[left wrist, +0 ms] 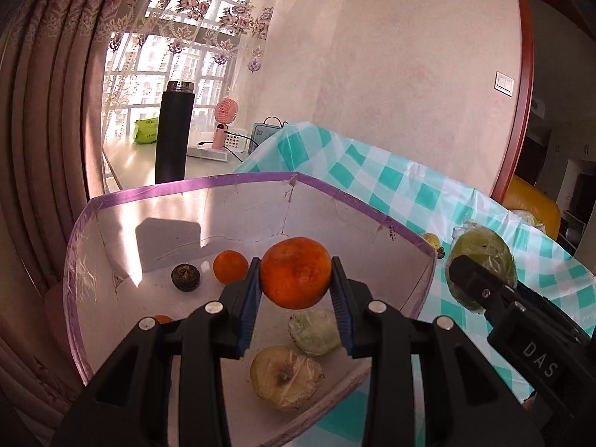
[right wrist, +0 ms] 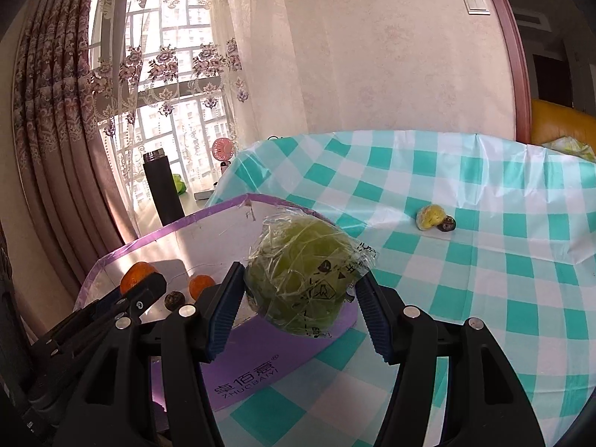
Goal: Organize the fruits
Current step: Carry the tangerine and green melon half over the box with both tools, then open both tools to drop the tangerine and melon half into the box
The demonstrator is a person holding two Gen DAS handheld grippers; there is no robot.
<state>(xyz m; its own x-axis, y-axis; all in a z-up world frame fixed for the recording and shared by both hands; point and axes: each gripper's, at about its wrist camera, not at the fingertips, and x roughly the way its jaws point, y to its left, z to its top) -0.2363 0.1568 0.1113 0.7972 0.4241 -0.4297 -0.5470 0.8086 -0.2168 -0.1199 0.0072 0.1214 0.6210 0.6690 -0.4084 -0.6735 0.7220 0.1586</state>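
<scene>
A: What do I hold, centre frame?
B: My left gripper [left wrist: 296, 279] clamps an orange [left wrist: 295, 272] above the box [left wrist: 156, 190]; my right gripper [right wrist: 298, 283] clasps a wrapped green fruit [right wrist: 301, 283] at the box's edge.

A teal-and-white checked tablecloth [right wrist: 465, 260] covers the worktop. Beyond its far left edge, on a pale window ledge [left wrist: 126, 156], stands a tall black flask [left wrist: 173, 132], upright. Right of it are a pink handheld fan [left wrist: 225, 119] and a white perforated basket [left wrist: 236, 140]; a green packet [left wrist: 146, 131] lies left of the flask. Floral lace curtains [right wrist: 167, 63] hang over the window. A white wall switch [left wrist: 504, 82] sits on the pink wall, far right.
</scene>
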